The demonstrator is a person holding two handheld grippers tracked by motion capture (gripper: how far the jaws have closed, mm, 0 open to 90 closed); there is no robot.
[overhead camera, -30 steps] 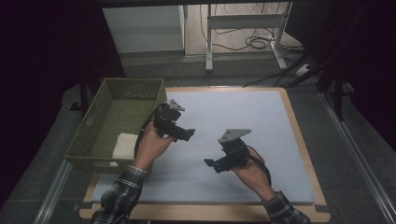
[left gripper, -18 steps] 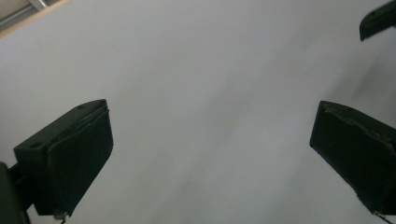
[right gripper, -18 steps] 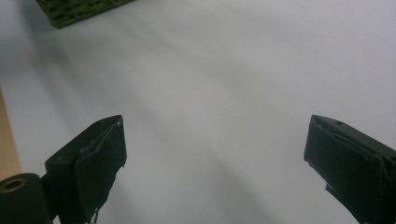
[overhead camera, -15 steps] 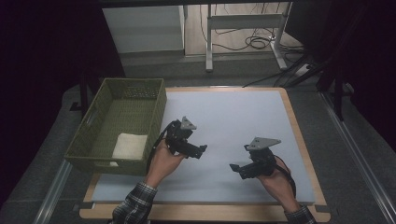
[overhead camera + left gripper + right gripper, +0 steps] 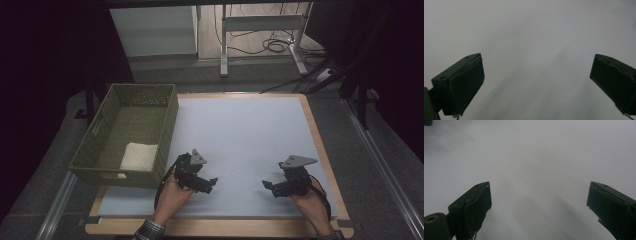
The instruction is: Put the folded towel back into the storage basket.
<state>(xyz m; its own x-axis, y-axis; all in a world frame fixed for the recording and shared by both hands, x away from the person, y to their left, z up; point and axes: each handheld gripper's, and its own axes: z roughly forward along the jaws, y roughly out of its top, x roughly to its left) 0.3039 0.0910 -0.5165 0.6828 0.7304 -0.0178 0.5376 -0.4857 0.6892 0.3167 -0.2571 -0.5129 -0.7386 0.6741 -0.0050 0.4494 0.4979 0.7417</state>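
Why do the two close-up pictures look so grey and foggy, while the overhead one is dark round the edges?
Left gripper view: the left tool hangs open over plain pale mat, soft shadow streaks, nothing sharp. Right gripper view: the right tool likewise, jaws wide. High view: light falls on the white mat; the floor around and the green basket sit dim.

Left gripper (image 5: 212, 182), held in the person's left hand (image 5: 172, 195) at about 7 o'clock in the high view, points toward 3 o'clock, jaws spread wide and empty. Right gripper (image 5: 266, 185), in the right hand (image 5: 310, 200) at about 5 o'clock, points toward 9 o'clock, jaws likewise wide apart
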